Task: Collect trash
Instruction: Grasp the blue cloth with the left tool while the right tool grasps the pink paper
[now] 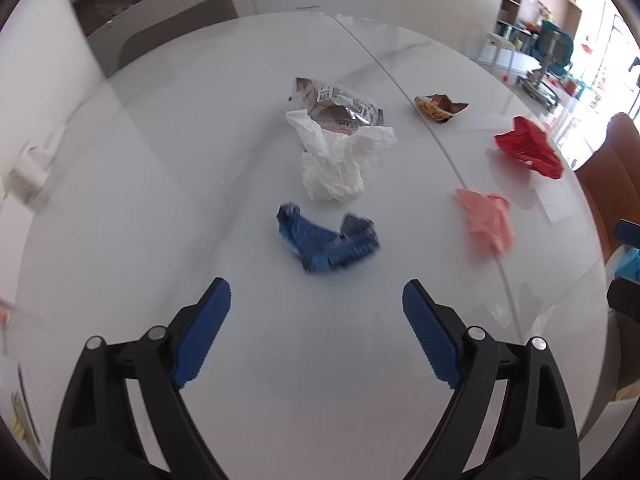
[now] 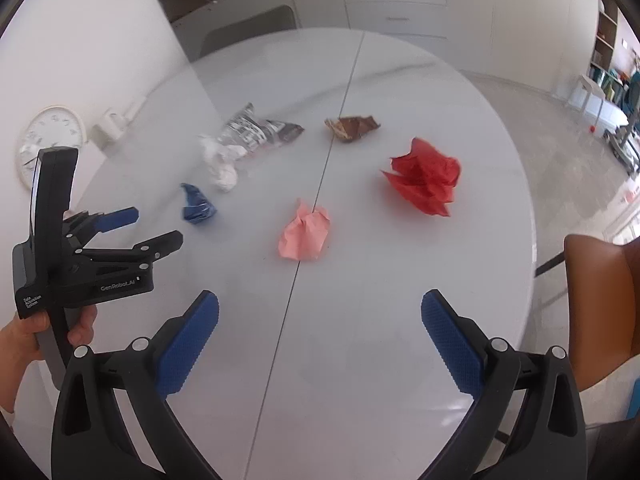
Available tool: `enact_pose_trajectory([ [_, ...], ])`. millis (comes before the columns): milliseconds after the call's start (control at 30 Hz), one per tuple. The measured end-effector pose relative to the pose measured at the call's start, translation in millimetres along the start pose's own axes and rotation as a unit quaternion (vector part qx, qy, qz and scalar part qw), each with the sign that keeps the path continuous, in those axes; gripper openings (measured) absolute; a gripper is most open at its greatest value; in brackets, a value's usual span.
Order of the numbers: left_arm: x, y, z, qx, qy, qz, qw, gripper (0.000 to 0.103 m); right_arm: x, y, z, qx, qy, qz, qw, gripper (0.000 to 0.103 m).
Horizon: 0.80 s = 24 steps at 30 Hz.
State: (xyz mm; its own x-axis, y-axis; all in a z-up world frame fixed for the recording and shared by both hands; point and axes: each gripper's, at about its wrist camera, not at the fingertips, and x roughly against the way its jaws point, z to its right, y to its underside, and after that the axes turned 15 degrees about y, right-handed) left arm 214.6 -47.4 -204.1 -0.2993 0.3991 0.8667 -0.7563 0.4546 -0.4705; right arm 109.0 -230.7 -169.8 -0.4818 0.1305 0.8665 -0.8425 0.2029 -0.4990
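1. You have 6 pieces of trash lying loose on the white surface [image 2: 400, 320]: a blue crumpled wrapper [image 1: 326, 240], a white crumpled tissue [image 1: 336, 160], a silver printed snack bag [image 1: 340, 108], a brown wrapper [image 1: 438, 108], a pink paper wad [image 1: 486, 220] and a red paper wad [image 1: 528, 148].
2. Layout: the blue wrapper lies nearest the left tool [image 1: 316, 320], straight ahead of its tips. The tissue sits just behind it, touching or overlapping the snack bag. The pink wad lies on the seam of the surface, ahead of the right tool [image 2: 320, 328]; the red wad is beyond it, well apart.
3. Handling, judged: all 6 look very light and soft. Expect them to crush under the pads and to slide on the glossy surface rather than resist.
4. Blue wrapper: the film looks slick. Take it across the thick middle fold, not a loose end, which could slip out.
5. Tissue: compresses freely; pinch the dense lower bulk. Lifting it may drag the bag.
6. Pink and red wads: stiffer creased paper; grip across a raised ridge.
7. Left tool: fingers apart, nothing between them, above the surface.
8. Right tool: fingers apart, empty.
9. No bin is visible in either view.
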Motion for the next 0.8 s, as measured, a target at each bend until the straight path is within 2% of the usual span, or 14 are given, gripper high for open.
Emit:
enact_pose_trajectory([
  [167,-29,-10,-17,-0.016,0.021,-0.003,0.9997,0.082,-20,-9,-14,-0.006,0.012,-0.013,1.000,0.101],
  [333,-40,-14,-22,-0.018,0.050,-0.004,0.9986,0.052,-30,-14,-21,-0.009,0.020,-0.018,1.000,0.101],
  [433,-39,-16,-29,-0.012,0.065,0.005,0.9978,0.042,-34,-16,-26,-0.005,0.022,-0.019,1.000,0.101],
  [533,-34,-16,-35,-0.002,0.083,0.013,0.9965,0.036,-42,-21,-31,-0.004,0.019,-0.018,1.000,0.094],
  [600,-30,-16,-37,0.000,0.088,0.017,0.9960,0.035,-51,-25,-34,-0.006,0.022,-0.021,1.000,0.092],
  [667,-29,-17,-40,0.000,0.088,0.020,0.9959,0.035,-64,-29,-37,-0.012,0.025,-0.032,0.999,0.081],
  [800,-24,-18,-47,0.015,0.099,0.027,0.9946,0.034,-75,-36,-41,-0.030,0.034,-0.037,0.998,0.070],
])
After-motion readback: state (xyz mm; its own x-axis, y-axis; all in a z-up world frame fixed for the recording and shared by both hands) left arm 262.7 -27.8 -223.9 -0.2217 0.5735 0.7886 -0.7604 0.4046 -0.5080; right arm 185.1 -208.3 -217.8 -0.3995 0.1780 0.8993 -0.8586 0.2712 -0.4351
